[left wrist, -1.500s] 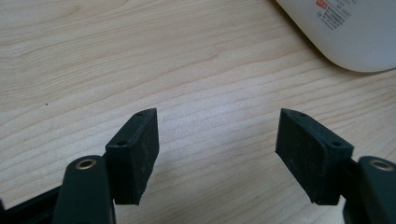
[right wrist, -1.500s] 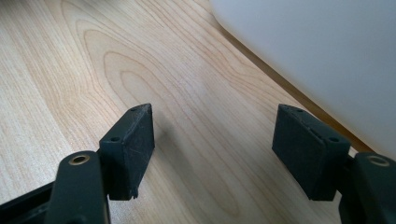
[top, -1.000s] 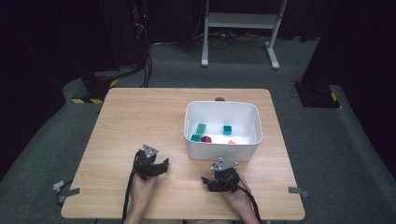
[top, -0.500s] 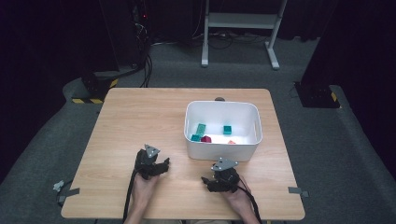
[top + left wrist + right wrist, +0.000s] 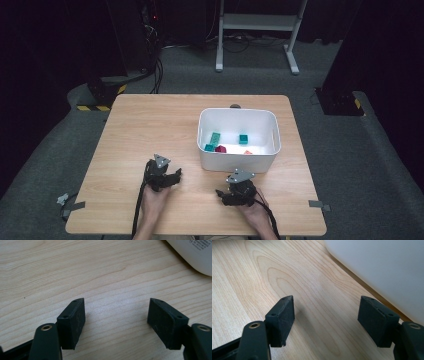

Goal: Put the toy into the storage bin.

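Nothing shifts here: the left gripper (image 5: 176,176) and right gripper (image 5: 220,194) sit exactly where they were on the near table (image 5: 150,125). Both sets of jaws hold the same wide gap, empty.

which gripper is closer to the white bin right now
Right. The right gripper rests on the table just below the white bin's front wall, jaws open and empty. The left gripper sits off the bin's front-left corner, a little farther away, also open.

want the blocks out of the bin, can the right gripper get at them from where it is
Probably yes. The right gripper sits open on the table just in front of the bin; the top is open and nothing lies between, though it must lift over the wall to the blocks.
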The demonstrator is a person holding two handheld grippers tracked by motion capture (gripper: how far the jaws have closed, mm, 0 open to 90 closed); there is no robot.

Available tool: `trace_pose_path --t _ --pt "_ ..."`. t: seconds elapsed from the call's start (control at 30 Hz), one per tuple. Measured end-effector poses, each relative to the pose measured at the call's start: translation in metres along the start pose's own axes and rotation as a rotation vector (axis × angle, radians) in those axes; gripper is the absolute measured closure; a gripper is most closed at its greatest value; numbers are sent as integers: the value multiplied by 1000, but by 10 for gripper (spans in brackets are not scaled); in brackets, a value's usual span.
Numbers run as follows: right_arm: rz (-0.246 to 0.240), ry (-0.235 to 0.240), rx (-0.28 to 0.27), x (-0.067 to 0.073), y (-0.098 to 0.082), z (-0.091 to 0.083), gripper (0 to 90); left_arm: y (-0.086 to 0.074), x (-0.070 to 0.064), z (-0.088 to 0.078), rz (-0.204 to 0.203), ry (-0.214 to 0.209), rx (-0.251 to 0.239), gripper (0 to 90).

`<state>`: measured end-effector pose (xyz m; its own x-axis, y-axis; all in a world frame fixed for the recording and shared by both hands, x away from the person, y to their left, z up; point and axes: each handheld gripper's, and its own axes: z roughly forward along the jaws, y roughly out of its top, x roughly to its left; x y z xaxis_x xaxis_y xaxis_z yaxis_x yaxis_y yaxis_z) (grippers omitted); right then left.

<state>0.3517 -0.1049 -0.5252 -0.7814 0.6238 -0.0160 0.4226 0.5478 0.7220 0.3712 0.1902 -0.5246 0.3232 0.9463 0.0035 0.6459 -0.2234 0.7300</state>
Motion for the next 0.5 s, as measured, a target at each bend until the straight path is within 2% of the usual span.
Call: trace_pose_path --t 0.23,0.5 --pt "0 0 0 0 0 0 295 -2 0 1 -8 -3 -25 289" --pt "0 0 0 0 0 0 295 -3 -1 1 -11 2 -25 288"
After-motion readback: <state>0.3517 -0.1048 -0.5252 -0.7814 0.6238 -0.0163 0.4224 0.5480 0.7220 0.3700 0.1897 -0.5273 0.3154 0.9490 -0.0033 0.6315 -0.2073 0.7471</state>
